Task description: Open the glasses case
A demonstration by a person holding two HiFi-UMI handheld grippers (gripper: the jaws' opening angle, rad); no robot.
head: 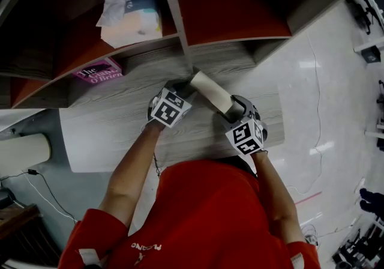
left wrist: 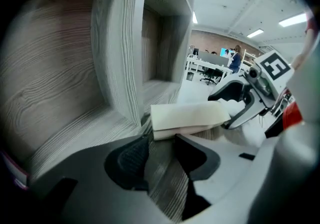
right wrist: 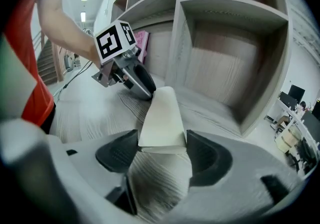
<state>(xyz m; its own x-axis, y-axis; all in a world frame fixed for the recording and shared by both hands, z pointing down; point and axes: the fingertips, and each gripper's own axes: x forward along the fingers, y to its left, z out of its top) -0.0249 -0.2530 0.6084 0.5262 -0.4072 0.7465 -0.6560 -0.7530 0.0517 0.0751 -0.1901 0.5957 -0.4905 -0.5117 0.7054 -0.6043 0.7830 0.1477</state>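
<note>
The glasses case [head: 211, 90] is a cream, flat, wedge-shaped case that lies shut on the wooden table [head: 120, 136]. My left gripper [head: 179, 89] stands at its far-left end. In the left gripper view the case [left wrist: 187, 117] ends just past the tips of the left gripper [left wrist: 160, 143], whose jaws are open with only table grain between them. My right gripper [head: 231, 107] is at the case's other end. In the right gripper view the near end of the case [right wrist: 162, 115] lies between the parted jaws of the right gripper [right wrist: 161, 143], the pads close beside it without squeezing.
A wooden shelf unit with an upright divider [head: 174, 15] rises right behind the case. A pink book [head: 97, 72] and a stack with a white bag [head: 129, 12] sit in its left bays. The table's right edge [head: 281, 120] drops to a pale floor.
</note>
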